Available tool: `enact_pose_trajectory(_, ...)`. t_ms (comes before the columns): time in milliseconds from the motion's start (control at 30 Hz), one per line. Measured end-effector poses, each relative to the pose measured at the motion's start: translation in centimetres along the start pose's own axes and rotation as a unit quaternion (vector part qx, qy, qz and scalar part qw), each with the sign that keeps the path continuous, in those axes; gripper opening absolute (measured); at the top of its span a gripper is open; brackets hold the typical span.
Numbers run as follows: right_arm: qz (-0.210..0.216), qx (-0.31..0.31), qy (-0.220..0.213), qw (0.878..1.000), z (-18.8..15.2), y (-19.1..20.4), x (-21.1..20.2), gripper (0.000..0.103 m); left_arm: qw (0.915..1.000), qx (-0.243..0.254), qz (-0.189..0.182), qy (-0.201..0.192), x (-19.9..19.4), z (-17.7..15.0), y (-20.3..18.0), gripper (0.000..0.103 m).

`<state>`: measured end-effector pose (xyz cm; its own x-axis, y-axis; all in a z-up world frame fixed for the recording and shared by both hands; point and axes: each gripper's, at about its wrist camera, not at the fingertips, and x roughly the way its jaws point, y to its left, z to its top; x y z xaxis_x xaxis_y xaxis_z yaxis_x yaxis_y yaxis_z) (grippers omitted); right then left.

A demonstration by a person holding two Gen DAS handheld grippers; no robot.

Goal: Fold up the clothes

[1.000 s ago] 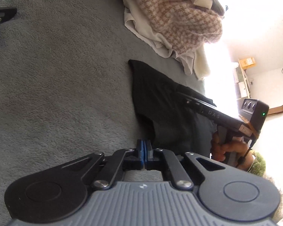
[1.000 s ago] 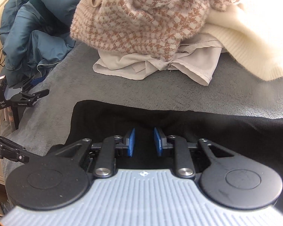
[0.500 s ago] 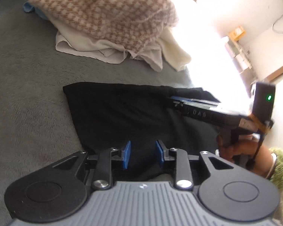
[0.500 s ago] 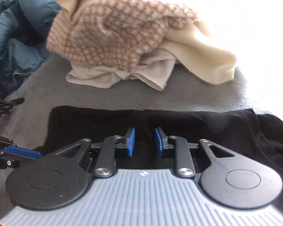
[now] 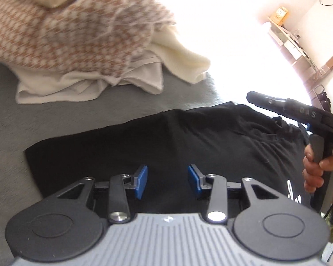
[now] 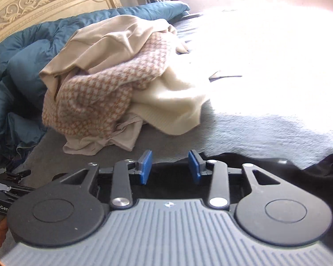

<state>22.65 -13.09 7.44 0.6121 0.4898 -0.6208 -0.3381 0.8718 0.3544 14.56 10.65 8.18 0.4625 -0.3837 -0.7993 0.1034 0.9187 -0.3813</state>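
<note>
Left wrist view shows the left gripper (image 5: 167, 181) and right gripper (image 6: 169, 166), both with jaws opening and holding nothing, hovering above the black garment (image 5: 188, 146) lying flat on the grey bed (image 5: 22, 115).

The left gripper (image 5: 167, 181), black linkage arms tipped with blue rubber pads (image 5: 141, 181), tilts downward, its jaws opening with nothing pinched between them. The right gripper (image 6: 169, 167), of the same build, is also opening and empty. A bare hand (image 5: 314, 168) clasps the right gripper's handle; the hand at the other view's blurred edge is probably the left.
</note>
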Motion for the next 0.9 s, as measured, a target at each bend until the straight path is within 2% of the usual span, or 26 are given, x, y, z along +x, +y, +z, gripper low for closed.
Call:
enact_pose_trajectory(67, 0.012, 0.02, 0.018, 1.0, 1.9, -2.6, 0.9, 0.045, 0.9997, 0.019, -0.014, -0.009, 1.7, 0.8, -1.8, 0.041)
enact_pose_trajectory(167, 0.049, 0.059, 0.076, 0.994, 4.1, -5.4, 3.9, 0.046, 0.9987, 0.042, -0.023, -0.013, 3.5, 1.1, -3.4, 0.041)
enact_pose_trajectory(233, 0.072, 0.063, 0.122, 0.988, 4.9, -6.1, 6.3, 0.047, 0.9978, 0.058, -0.029, -0.015, 4.6, 1.3, -4.3, 0.041)
enact_pose_trajectory(367, 0.045, 0.007, 0.184, 0.982, 4.3, -4.4, 9.8, 0.047, 0.9965, 0.081, -0.017, -0.004, 6.2, 0.8, -5.2, 0.04)
enact_pose_trajectory(467, 0.048, -0.048, 0.19, 0.98, 3.0, -2.2, 9.3, 0.048, 0.9952, 0.097, -0.017, -0.005, 6.2, 0.1, -5.2, 0.04)
enact_pose_trajectory(533, 0.057, -0.082, 0.206, 0.973, 1.4, -0.6, 8.8, 0.046, 0.9941, 0.107, -0.018, -0.006, 6.2, -0.2, -5.2, 0.04)
enact_pose_trajectory(633, 0.041, -0.157, 0.201, 0.966, -0.7, 1.5, 7.8, 0.033, 0.9924, 0.122, -0.02, -0.004, 6.4, -0.2, -5.2, 0.041)
enact_pose_trajectory(700, 0.047, -0.176, 0.19, 0.965, -1.0, 2.2, 7.0, 0.014, 0.9915, 0.129, -0.021, -0.004, 6.4, -0.2, -5.1, 0.041)
enact_pose_trajectory(767, 0.086, -0.188, 0.163, 0.965, -1.2, 2.7, 5.5, 0.012, 0.991, 0.132, -0.022, -0.006, 6.5, -0.2, -5.0, 0.041)
enact_pose_trajectory(833, 0.139, -0.23, 0.137, 0.953, -1.7, 3.7, 3.6, 0.012, 0.9911, 0.131, -0.024, -0.007, 6.5, -0.2, -4.9, 0.041)
enact_pose_trajectory(900, 0.16, -0.278, 0.119, 0.94, -2.4, 4.5, 2.3, 0.012, 0.9911, 0.13, -0.026, -0.008, 6.5, -0.2, -4.8, 0.041)
